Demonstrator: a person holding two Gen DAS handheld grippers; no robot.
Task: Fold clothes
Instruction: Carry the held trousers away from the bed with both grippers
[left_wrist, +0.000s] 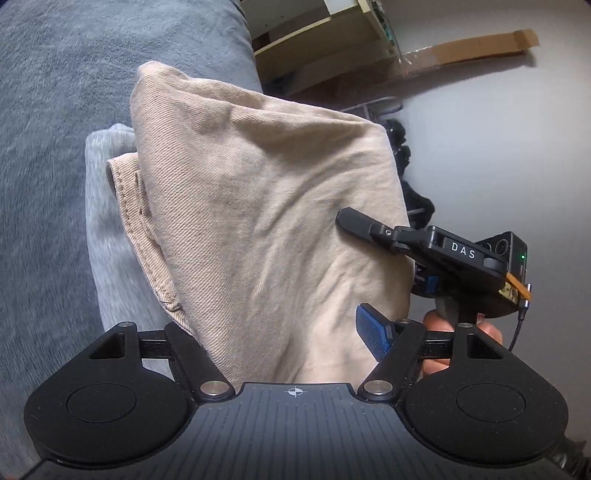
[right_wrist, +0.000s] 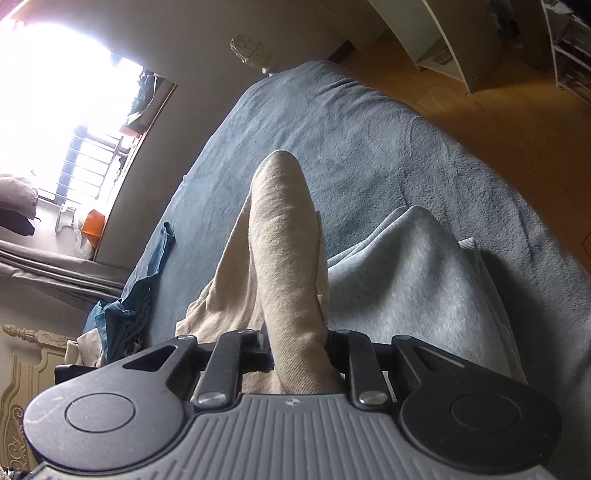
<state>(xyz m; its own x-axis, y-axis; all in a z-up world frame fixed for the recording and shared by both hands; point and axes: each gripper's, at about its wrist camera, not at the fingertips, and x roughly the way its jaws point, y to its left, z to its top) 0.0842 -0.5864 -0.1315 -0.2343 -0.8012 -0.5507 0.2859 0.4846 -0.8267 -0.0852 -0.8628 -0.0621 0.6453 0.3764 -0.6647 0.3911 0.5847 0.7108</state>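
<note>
A folded beige twill garment (left_wrist: 258, 206) hangs between both grippers above the bed. In the left wrist view its thick fold fills my left gripper (left_wrist: 280, 325). The blue pad (left_wrist: 373, 332) of one finger lies against the cloth, and the other finger is hidden under it. My right gripper (left_wrist: 352, 221) bites the garment's right edge, with a hand (left_wrist: 439, 325) on its handle. In the right wrist view the beige garment (right_wrist: 284, 240) runs forward out of my right gripper (right_wrist: 295, 332), whose jaws are shut on it and buried in cloth.
A light grey garment (right_wrist: 424, 280) lies on the blue-grey blanket (right_wrist: 351, 140) under the beige one, also seen as the grey garment (left_wrist: 107, 221). A teal cloth (right_wrist: 147, 288) lies at the bed's left edge. Wooden floor (right_wrist: 498, 110) and white shelving (right_wrist: 443, 37) are beyond.
</note>
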